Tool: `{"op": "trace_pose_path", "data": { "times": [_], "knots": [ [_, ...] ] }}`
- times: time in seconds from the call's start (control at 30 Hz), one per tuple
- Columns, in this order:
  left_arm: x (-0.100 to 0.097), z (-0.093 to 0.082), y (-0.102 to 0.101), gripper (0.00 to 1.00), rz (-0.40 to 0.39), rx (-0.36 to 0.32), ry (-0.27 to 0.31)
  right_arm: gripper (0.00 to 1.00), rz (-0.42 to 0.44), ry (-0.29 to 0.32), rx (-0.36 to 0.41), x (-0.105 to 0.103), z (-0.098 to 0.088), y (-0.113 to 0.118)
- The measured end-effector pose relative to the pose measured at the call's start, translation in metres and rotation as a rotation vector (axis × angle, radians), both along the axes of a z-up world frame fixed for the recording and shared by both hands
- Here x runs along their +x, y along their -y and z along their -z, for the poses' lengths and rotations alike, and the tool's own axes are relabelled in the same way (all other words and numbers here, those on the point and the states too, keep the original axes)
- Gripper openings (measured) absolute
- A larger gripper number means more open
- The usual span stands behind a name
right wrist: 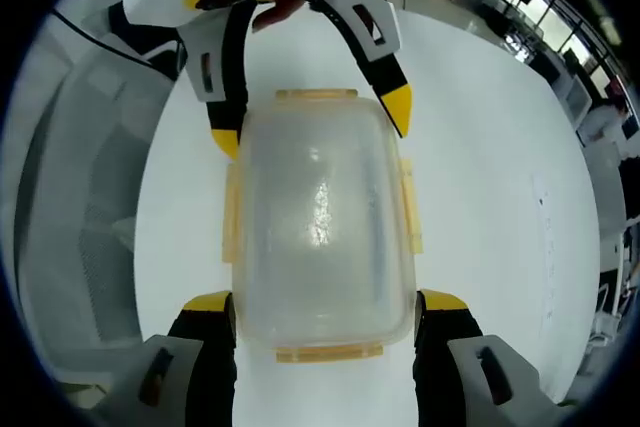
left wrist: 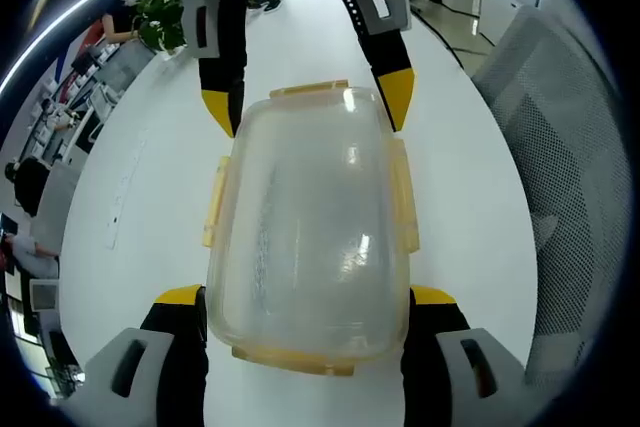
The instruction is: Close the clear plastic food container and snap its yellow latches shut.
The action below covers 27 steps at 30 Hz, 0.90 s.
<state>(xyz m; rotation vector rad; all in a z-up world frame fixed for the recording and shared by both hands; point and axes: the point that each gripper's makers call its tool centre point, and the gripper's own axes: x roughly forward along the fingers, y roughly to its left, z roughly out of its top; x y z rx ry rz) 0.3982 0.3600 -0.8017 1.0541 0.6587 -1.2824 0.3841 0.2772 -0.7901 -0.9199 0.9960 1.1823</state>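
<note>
Left gripper point(left wrist: 308, 299) straddling near end of clear container point(left wrist: 310, 227), jaws spread wide, seemingly not gripping | right gripper point(right wrist: 326, 303) likewise bracketing opposite end, probably for steadying | resting mid white table point(left wrist: 470, 187), yellow latches point(left wrist: 403, 192) looking unsnapped

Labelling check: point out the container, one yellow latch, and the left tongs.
container point(left wrist: 310, 237), left gripper view, middle of the clear lid.
yellow latch point(right wrist: 329, 352), right gripper view, near-end latch, its middle.
left tongs point(left wrist: 305, 319), left gripper view, midway between the yellow tips.
</note>
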Motion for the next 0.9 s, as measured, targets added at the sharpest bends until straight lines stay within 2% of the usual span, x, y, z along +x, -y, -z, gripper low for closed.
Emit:
{"op": "trace_pose_path", "data": {
  "times": [0.9],
  "knots": [
    [0.023,-0.002,0.009,0.80,0.001,-0.008,-0.005,0.72,-0.001,-0.001,-0.003,0.023,-0.001,0.008]
  ]
}}
